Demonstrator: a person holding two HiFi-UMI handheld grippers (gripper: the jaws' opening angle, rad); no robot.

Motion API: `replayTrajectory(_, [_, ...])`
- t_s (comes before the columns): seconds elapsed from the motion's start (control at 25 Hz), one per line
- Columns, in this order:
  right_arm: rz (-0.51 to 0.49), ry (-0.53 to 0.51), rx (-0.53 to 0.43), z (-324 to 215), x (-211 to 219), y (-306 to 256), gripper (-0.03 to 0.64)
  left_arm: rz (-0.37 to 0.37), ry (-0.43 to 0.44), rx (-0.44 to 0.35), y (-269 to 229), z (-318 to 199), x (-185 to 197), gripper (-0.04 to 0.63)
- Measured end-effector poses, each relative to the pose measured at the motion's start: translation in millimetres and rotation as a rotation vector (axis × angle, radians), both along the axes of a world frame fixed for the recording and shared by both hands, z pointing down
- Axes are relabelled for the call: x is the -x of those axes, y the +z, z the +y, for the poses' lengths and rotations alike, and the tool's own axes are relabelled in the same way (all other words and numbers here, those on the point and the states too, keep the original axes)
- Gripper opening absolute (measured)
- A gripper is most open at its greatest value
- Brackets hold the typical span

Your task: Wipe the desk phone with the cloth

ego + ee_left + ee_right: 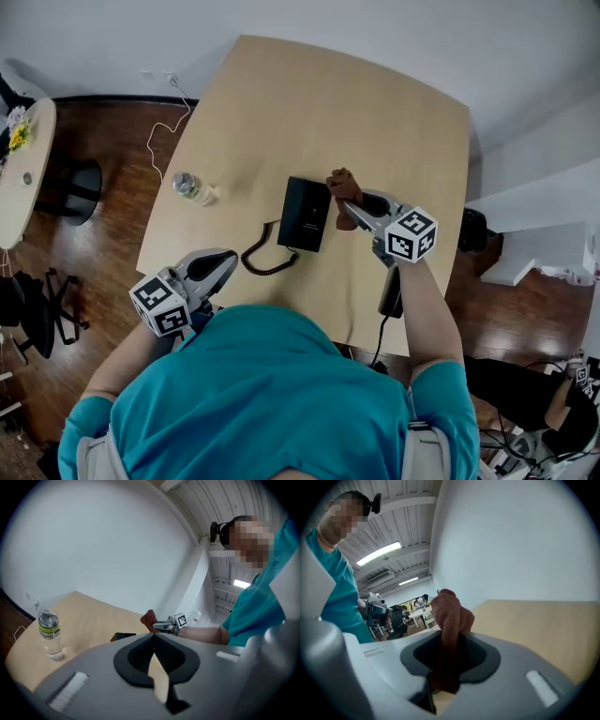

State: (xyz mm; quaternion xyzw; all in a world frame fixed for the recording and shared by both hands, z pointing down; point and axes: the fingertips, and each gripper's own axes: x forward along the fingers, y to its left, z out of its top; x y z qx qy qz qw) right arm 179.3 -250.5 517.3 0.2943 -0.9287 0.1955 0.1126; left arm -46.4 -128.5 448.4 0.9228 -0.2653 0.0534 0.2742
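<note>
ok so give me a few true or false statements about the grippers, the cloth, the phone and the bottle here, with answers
1. The right gripper has its jaws shut on the cloth. True.
2. The left gripper holds the water bottle. False: its jaws are together on nothing, and the bottle stands on the desk, apart from it.
3. The cloth is blue. False: it is reddish brown.
4. In the head view, the desk phone lies between the water bottle and the right gripper. True.
</note>
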Motion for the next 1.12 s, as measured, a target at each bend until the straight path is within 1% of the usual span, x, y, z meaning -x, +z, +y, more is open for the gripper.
replayTrajectory(0.12, [-0.025,0.017,0.083,-46.5,6.9,17.1,0.107,-0.012,0.035,0.027,13.5,-7.4,12.3,0.005])
replayTrajectory(0.24, [-0.074,0.064,0.182,-90.9,2.6,39.2,0.107,-0.025,0.071,0.048,24.7,-19.6,21.3,0.005])
replayTrajectory(0.32, [-0.078,0.072,0.243,-110.9,0.9,58.5,0.107,-0.033,0.083,0.06,30.6,-28.1,25.8,0.005])
replayTrajectory(0.4, [-0.074,0.033,0.299,-119.8,5.6,76.2,0.107,-0.04,0.088,0.07,35.5,-34.4,29.0,0.005])
replayTrajectory(0.48, [-0.072,-0.035,0.354,-121.4,15.2,90.5,0.107,-0.048,0.088,0.08,39.6,-39.9,31.7,0.005])
replayTrajectory(0.6, [-0.02,-0.157,0.409,-112.7,31.6,111.1,0.107,-0.057,0.079,0.094,43.9,-48.6,35.5,0.005])
replayTrajectory(0.68, [0.004,-0.211,0.426,-105.7,40.1,121.2,0.107,-0.059,0.071,0.104,47.4,-53.3,36.2,0.005])
replayTrajectory(0.8, [0.009,-0.227,0.436,-103.6,45.6,129.9,0.107,-0.057,0.067,0.124,53.3,-58.1,33.9,0.005])
replayTrajectory(0.92, [0.053,-0.222,0.431,-106.9,46.7,141.9,0.107,-0.056,0.077,0.131,55.2,-60.1,29.7,0.005])
replayTrajectory(1.04, [0.116,-0.196,0.4,-113.3,44.1,155.1,0.106,-0.06,0.086,0.129,56.3,-60.9,26.3,0.005])
replayTrajectory(1.12, [0.194,-0.17,0.361,-117.6,39.3,163.9,0.106,-0.064,0.088,0.125,56.3,-60.7,26.2,0.005])
